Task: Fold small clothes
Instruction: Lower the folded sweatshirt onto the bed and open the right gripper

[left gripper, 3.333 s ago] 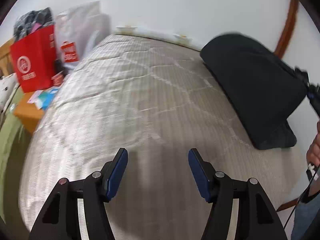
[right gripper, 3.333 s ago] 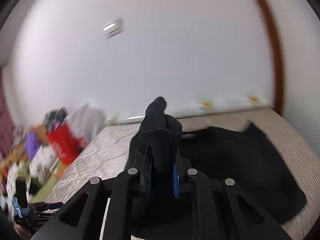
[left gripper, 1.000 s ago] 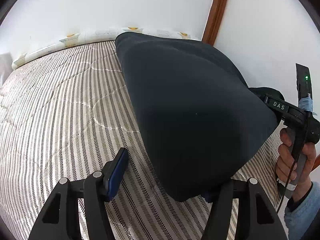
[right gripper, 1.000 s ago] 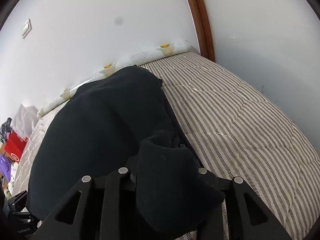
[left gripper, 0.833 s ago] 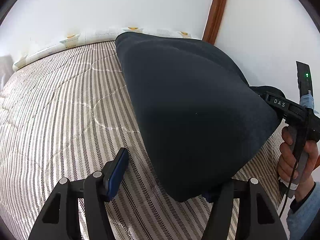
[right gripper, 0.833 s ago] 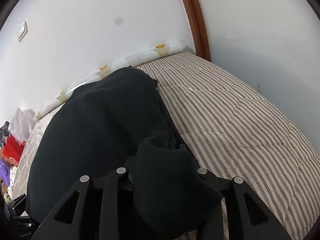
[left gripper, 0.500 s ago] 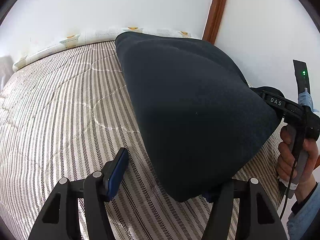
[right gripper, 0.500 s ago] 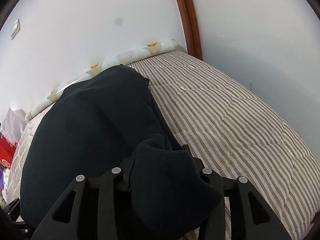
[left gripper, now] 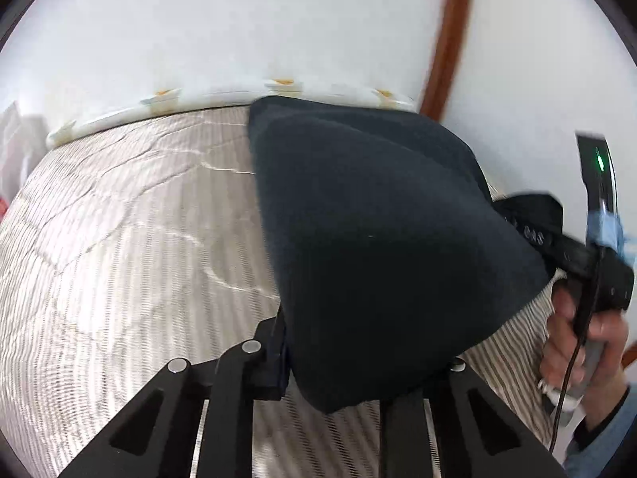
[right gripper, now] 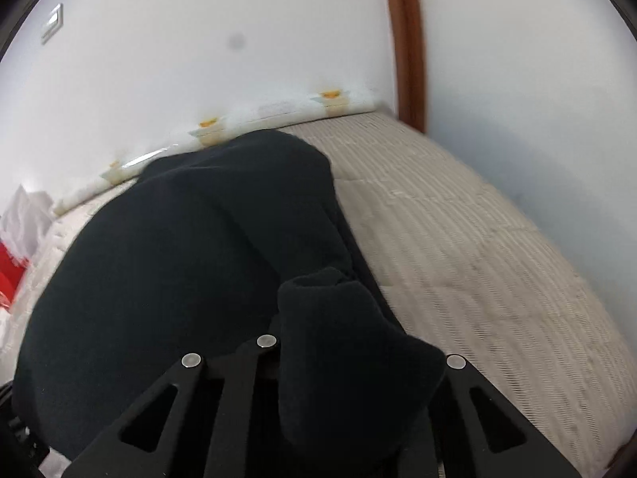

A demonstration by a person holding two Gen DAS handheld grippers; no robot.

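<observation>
A black garment (left gripper: 370,239) lies spread on the striped mattress (left gripper: 131,247) and reaches toward the far wall. My left gripper (left gripper: 334,374) is shut on its near corner; the cloth hides the fingertips. My right gripper (right gripper: 342,382) is shut on the garment's other near corner (right gripper: 350,342), with a bunch of cloth folded over its jaws. The rest of the garment (right gripper: 179,259) stretches left and away. The right gripper also shows in the left wrist view (left gripper: 557,239), held in a hand at the right edge.
White walls close off the bed's far side and right side, with a brown wooden post (right gripper: 406,44) in the corner. A red bag (right gripper: 10,275) and white bags (right gripper: 24,215) stand beyond the bed's left end.
My left gripper has closed on the garment's near corner; half a second ago its jaws stood open around it. Both views have lifted a little and are blurred with motion.
</observation>
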